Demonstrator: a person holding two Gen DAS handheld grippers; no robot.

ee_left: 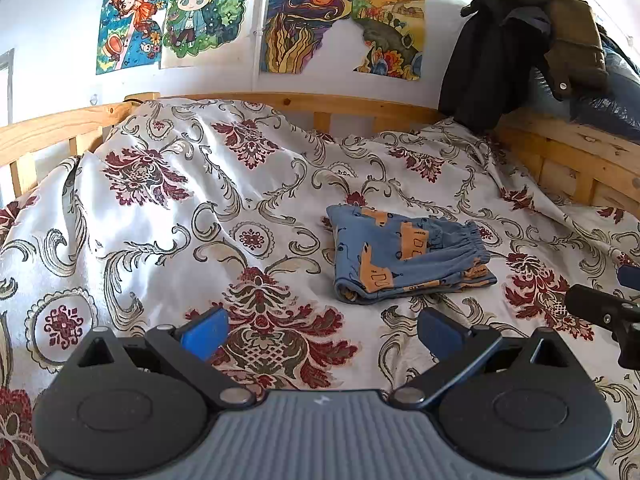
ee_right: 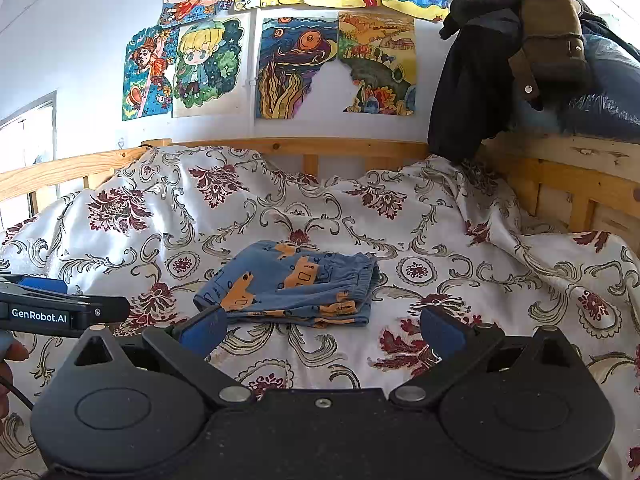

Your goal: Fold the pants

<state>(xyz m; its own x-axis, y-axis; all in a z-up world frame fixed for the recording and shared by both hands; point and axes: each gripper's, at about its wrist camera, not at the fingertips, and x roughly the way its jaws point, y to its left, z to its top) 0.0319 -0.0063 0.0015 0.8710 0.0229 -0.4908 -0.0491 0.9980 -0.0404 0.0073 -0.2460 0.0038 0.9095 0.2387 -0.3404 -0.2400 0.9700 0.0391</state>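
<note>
Small blue pants [ee_left: 404,254] with orange prints lie folded into a compact bundle on the floral bedspread [ee_left: 180,208], waistband to the right. My left gripper [ee_left: 322,330] is open, held back from the bundle on its near left, with nothing between its blue pads. In the right wrist view the folded pants [ee_right: 292,284] lie just beyond my right gripper [ee_right: 320,332], which is open and empty; its left pad [ee_right: 206,330] is close to the bundle's near left corner. The left gripper's body [ee_right: 52,312] shows at the left edge, and the right gripper's body [ee_left: 604,312] at the right edge.
A wooden bed rail [ee_right: 300,148] runs along the back and right side. Dark coats and a bag [ee_right: 520,60] hang piled on the right corner. Children's drawings [ee_right: 288,64] cover the wall. The bedspread [ee_right: 440,240] is rumpled into a high ridge at the back left.
</note>
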